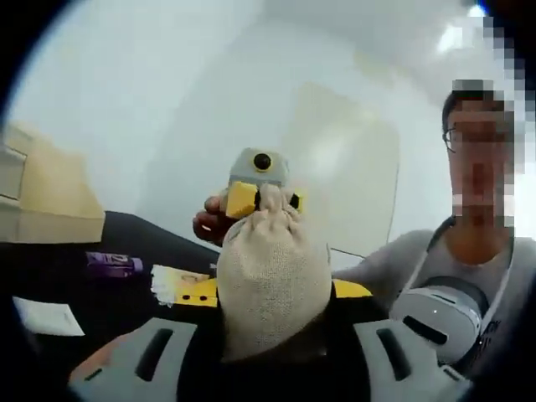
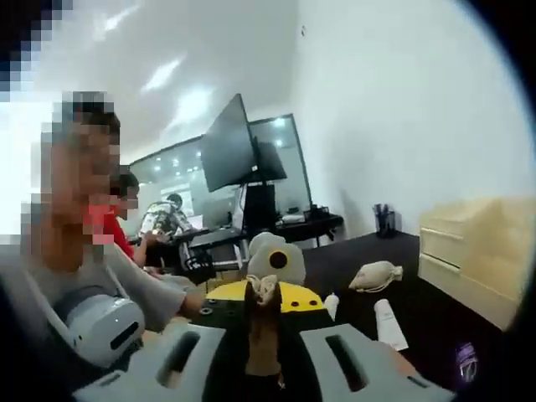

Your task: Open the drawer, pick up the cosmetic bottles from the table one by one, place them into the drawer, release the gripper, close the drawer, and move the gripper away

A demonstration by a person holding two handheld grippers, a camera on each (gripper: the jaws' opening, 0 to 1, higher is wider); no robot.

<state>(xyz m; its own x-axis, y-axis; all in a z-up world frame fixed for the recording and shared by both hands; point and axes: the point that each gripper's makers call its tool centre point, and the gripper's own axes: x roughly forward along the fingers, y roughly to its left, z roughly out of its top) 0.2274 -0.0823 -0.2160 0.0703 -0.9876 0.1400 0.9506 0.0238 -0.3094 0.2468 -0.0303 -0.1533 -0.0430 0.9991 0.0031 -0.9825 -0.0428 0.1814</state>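
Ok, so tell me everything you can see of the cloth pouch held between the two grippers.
The drawstring pouch is beige, coarse-woven cloth, plump and rounded as if filled. It stands upright, lifted off the black table. Its gathered neck points up and is pinched by the yellow tips of the right gripper. Its lower body sits between the grey jaws of the left gripper; whether they press on it cannot be told. In the right gripper view the puckered neck shows.
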